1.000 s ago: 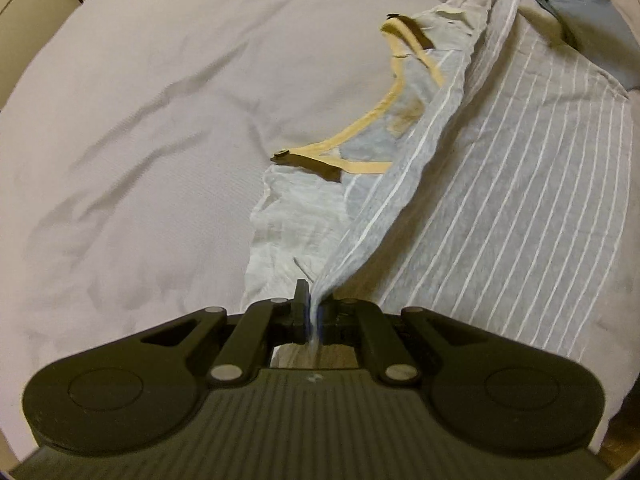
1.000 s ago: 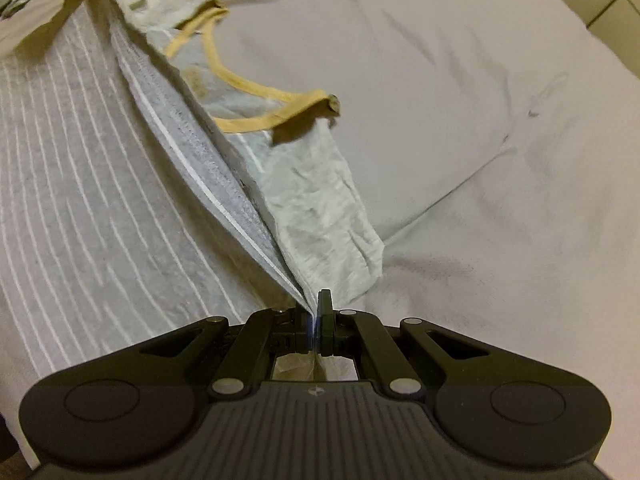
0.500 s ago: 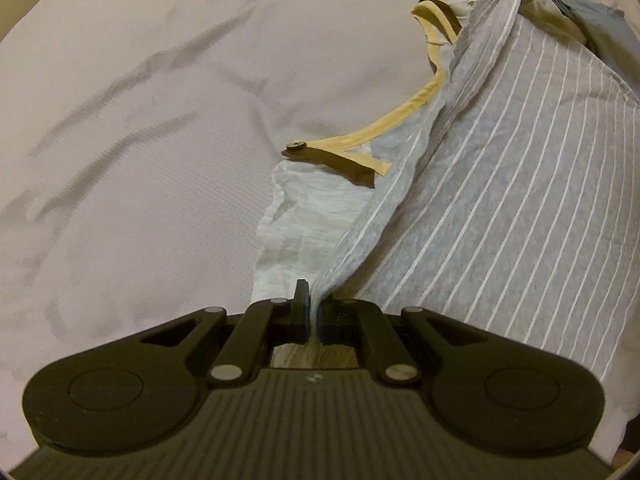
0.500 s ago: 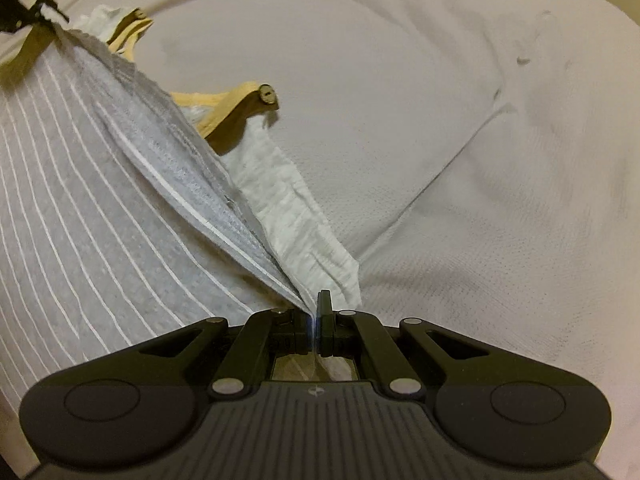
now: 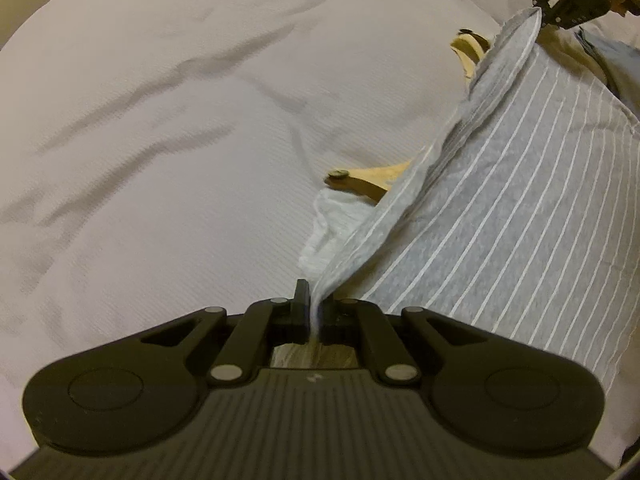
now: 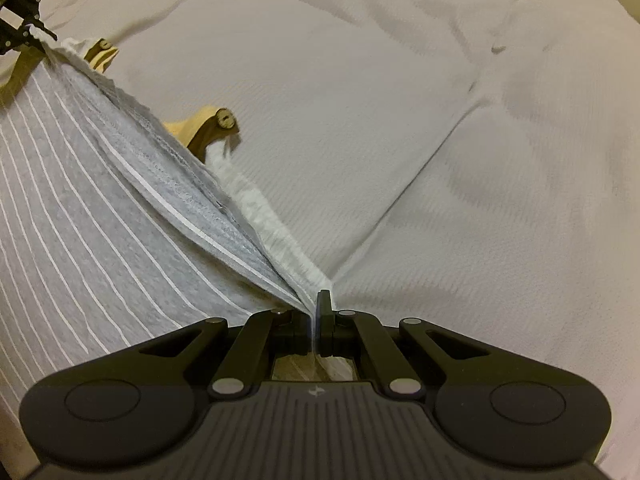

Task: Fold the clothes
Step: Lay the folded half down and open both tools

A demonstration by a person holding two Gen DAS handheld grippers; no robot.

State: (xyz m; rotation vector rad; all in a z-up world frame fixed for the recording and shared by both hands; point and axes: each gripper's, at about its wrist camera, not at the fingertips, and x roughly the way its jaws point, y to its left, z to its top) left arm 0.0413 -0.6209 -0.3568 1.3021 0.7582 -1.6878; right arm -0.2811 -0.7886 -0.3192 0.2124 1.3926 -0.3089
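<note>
i had both the left gripper (image 5: 314, 306) and right gripper (image 6: 316, 312) pinched tight on the striped garment (image 5: 500, 208)'s edge, raised taut above the bedsheet (image 5: 180, 140); fold begun, unfinished, i judged.

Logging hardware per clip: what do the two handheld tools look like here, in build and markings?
Both match. The left tool and right tool are matte black, with a ribbed body, two rounded lobes with circular recesses, slanted link bars with silver pivot pins, and a small pale logo at centre. Fingers are thin flat black plates. No cables or sleeves show.
</note>
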